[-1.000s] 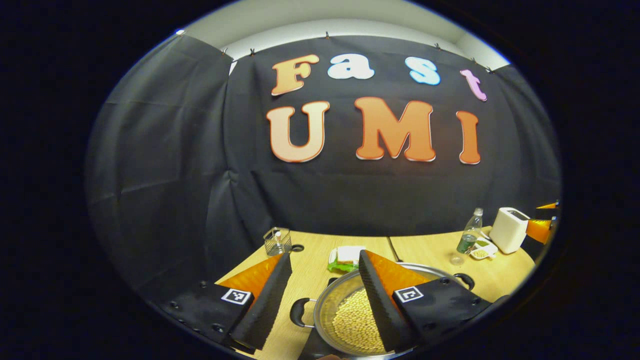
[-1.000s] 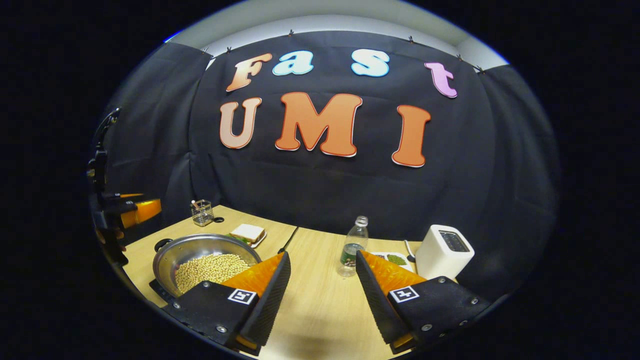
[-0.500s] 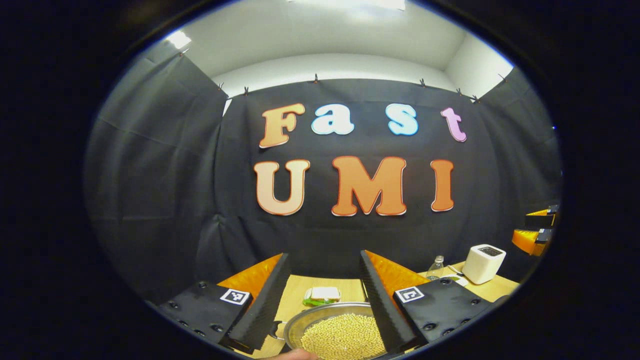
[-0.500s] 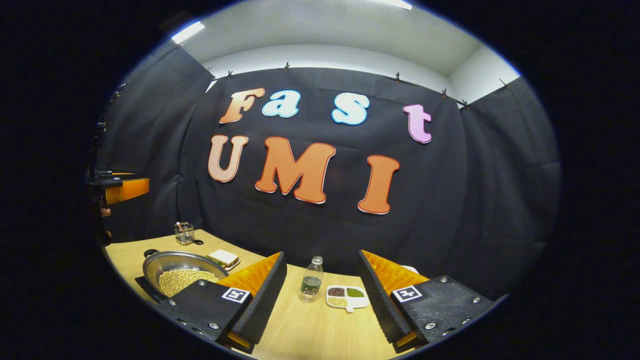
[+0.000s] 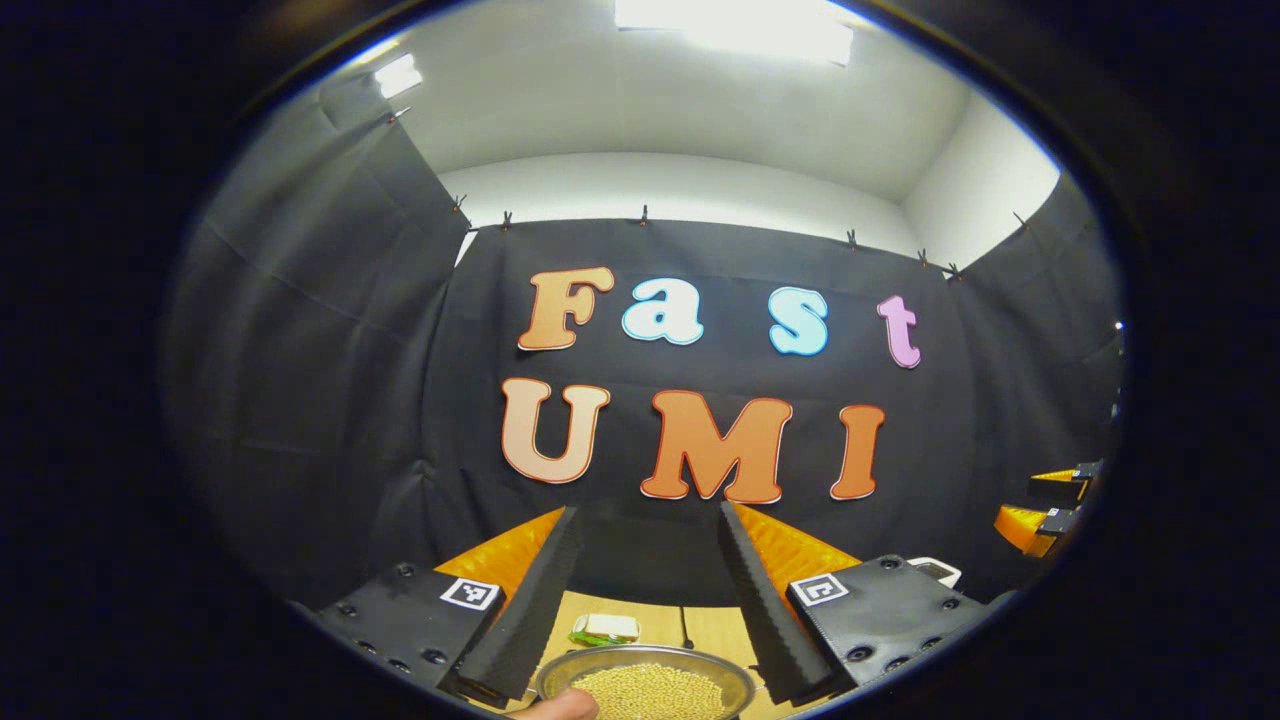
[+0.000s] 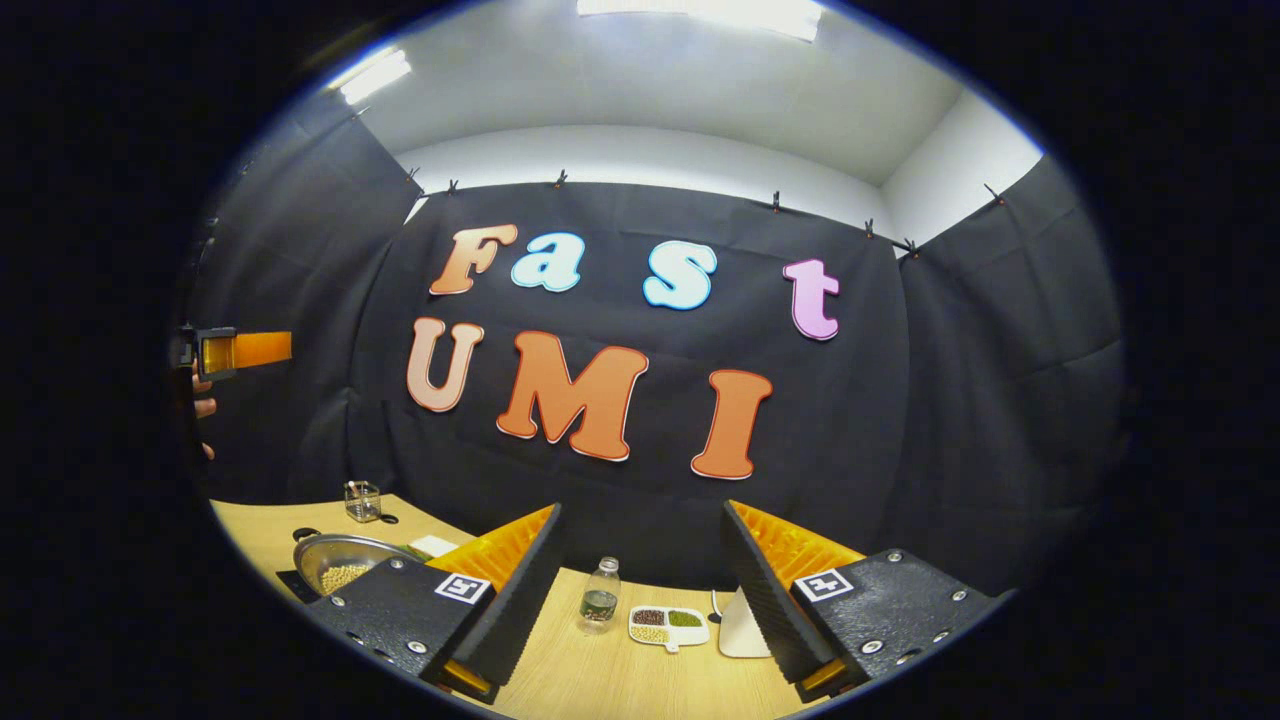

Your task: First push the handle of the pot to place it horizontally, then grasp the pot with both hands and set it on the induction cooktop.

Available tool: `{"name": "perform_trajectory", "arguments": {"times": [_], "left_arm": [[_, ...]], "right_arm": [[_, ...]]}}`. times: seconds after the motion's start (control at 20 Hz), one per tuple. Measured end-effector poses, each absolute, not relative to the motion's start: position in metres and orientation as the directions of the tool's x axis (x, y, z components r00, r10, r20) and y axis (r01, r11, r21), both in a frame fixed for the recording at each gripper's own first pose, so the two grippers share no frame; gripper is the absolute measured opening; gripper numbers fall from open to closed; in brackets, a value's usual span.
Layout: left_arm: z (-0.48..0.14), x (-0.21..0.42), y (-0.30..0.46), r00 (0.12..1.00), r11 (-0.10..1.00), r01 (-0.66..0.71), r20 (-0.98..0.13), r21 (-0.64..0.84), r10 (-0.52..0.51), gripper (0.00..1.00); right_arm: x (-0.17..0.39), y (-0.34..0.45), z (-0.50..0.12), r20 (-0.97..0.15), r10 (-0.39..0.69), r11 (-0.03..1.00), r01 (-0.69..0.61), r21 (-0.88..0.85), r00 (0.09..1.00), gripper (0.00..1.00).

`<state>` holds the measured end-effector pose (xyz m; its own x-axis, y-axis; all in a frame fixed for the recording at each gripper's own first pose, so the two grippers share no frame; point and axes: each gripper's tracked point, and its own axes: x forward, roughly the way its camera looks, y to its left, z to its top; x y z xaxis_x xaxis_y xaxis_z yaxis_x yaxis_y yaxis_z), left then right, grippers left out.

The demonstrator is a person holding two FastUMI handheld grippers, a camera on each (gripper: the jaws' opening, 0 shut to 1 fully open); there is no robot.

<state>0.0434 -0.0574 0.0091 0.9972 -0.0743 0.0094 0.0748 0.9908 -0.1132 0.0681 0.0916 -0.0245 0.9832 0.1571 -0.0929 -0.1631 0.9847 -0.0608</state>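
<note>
both grippers have tilted up and pulled back since a second ago. left gripper (image 5: 640,600) hangs wide open, holding nothing, pot (image 5: 645,685) at its 6 o'clock; right gripper (image 6: 640,600) open too, pot (image 6: 345,560) at 9 o'clock, so left's nearer.

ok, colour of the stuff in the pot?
Pale yellow beans fill the metal pot; clearest in the left gripper view.
</note>
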Motion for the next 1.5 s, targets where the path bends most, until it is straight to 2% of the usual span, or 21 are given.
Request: {"name": "perform_trajectory", "arguments": {"times": [0.05,0.1,0.2,0.3,0.4,0.45,0.7,0.75,0.8,0.85,0.9,1.0,1.25,1.45,1.5], "left_arm": [[0.018,0.043,-0.052,0.998,0.990,0.066,0.018,-0.125,-0.064,0.94],[0.023,0.043,-0.048,0.998,0.991,0.061,0.026,-0.122,-0.059,0.88],[0.035,0.044,-0.039,0.998,0.996,0.028,0.062,-0.083,-0.023,0.91],[0.042,0.047,-0.034,0.997,0.999,-0.005,0.082,-0.050,0.009,0.93],[0.041,0.044,-0.048,0.997,0.998,0.016,0.082,-0.069,-0.010,0.94],[0.042,0.042,-0.049,0.996,0.997,0.021,0.084,-0.068,-0.015,0.94],[0.048,0.039,-0.063,0.992,0.997,0.070,0.109,-0.043,-0.065,0.94],[0.050,0.037,-0.063,0.991,0.997,0.073,0.119,-0.033,-0.068,0.94],[0.051,0.037,-0.067,0.989,0.997,0.078,0.126,-0.027,-0.074,0.89],[0.052,0.035,-0.070,0.988,0.996,0.082,0.132,-0.022,-0.079,0.94],[0.054,0.034,-0.072,0.987,0.996,0.087,0.138,-0.021,-0.084,0.91],[0.057,0.033,-0.077,0.982,0.994,0.105,0.157,-0.024,-0.100,0.94],[0.052,0.035,-0.070,0.985,0.997,0.076,0.159,-0.024,-0.071,0.91],[0.052,0.038,-0.079,0.982,0.994,0.103,0.163,-0.047,-0.094,0.94],[0.052,0.039,-0.079,0.982,0.994,0.101,0.163,-0.051,-0.091,0.94]], "right_arm": [[0.068,0.089,-0.016,-0.074,0.153,0.986,-0.158,-0.058,0.985,0.97],[0.068,0.087,-0.009,-0.056,0.148,0.987,-0.151,-0.055,0.987,0.95],[0.065,0.089,0.001,-0.025,0.172,0.984,-0.173,-0.032,0.985,0.95],[0.061,0.100,-0.005,-0.041,0.225,0.974,-0.225,-0.002,0.973,0.95],[0.067,0.092,-0.012,-0.068,0.202,0.979,-0.202,0.003,0.977,0.97],[0.069,0.091,-0.012,-0.070,0.197,0.980,-0.197,0.003,0.978,0.95],[0.071,0.091,0.000,-0.032,0.194,0.981,-0.194,0.011,0.980,0.95],[0.072,0.092,0.001,-0.034,0.189,0.982,-0.189,0.010,0.981,0.93],[0.072,0.091,0.001,-0.041,0.183,0.983,-0.183,0.010,0.982,0.95],[0.074,0.091,0.003,-0.038,0.183,0.983,-0.183,0.014,0.982,0.95],[0.075,0.093,0.007,-0.030,0.187,0.982,-0.186,0.019,0.982,0.95],[0.077,0.093,0.016,-0.006,0.188,0.982,-0.188,0.025,0.982,0.95],[0.073,0.094,0.025,0.038,0.202,0.979,-0.203,0.018,0.979,0.95],[0.073,0.092,0.035,0.071,0.189,0.982,-0.190,0.013,0.979,0.97],[0.075,0.087,0.038,0.077,0.176,0.984,-0.177,0.015,0.981,0.95]]}}
